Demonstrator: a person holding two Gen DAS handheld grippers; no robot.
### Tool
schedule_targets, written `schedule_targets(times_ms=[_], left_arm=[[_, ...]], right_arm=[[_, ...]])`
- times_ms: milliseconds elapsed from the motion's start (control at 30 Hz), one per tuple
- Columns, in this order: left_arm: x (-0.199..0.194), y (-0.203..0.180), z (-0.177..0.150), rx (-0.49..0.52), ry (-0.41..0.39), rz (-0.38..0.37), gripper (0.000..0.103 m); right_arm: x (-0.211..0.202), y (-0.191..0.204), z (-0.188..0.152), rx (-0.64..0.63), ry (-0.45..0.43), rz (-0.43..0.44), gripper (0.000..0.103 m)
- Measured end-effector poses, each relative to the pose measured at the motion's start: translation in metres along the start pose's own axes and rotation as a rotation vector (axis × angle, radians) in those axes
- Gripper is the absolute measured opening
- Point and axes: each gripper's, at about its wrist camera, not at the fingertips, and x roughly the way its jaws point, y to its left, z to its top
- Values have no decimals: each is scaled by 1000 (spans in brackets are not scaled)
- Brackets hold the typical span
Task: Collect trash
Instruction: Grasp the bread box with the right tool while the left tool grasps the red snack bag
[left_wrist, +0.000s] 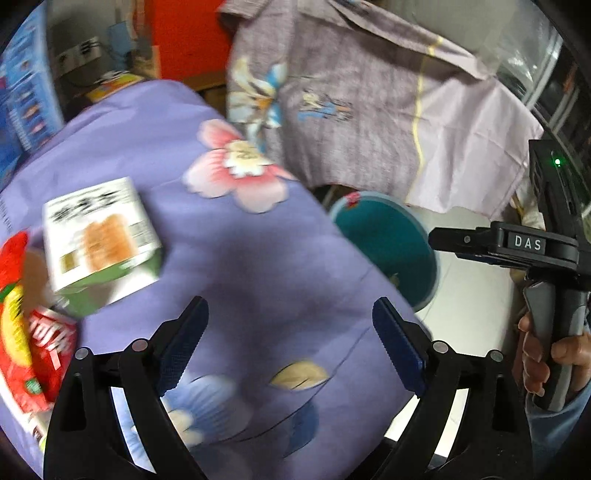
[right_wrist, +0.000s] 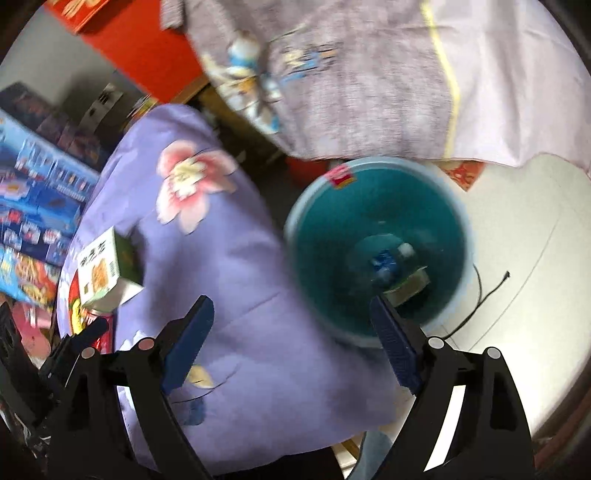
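Both tools, the left tool (left_wrist: 290, 350) and right tool (right_wrist: 291, 345), hung released and empty. The carton (left_wrist: 101, 242) and red wrapper (left_wrist: 26, 332) lay on the purple-covered bench (left_wrist: 258, 266), the bin (right_wrist: 376, 251) beside its edge. Judging by the blur, a hasty reach might nudge the carton onto the floor.

1. You see a surface covered by a purple floral cloth (left_wrist: 229, 236); what lies under it is hidden.
2. On the cloth lie a white-and-green carton (left_wrist: 101, 243) and, touching it, a red snack wrapper (left_wrist: 22, 332).
3. Beside it, the pale floor (right_wrist: 524, 236) carries a teal bin (right_wrist: 376, 251) and a black cord (right_wrist: 491, 291).
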Motion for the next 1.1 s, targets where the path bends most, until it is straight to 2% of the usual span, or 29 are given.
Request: schedule_targets(times_ms=[400,633,800,933,1033,1100], left_arm=[[-69,120,-38,-153,-68,148,91],[-90,199,-57,-269,-77,203,91],[-92,228,-68,-310,-69,200,91],[-91,239,-72,-311,-63,181,91],[-93,248,-75,-306,-68,181,91],[-95,251,-78,-304,-69,181,91]], right_arm=[[21,122,-24,-171,49,21,82],[42,197,-30,-271,99,30,86],[54,235,-35,-304,104,67,86],[77,268,-46,-330,145,112,86],[93,282,-52,-338,130,122,86],[101,287,-54,-327,116,135,82]])
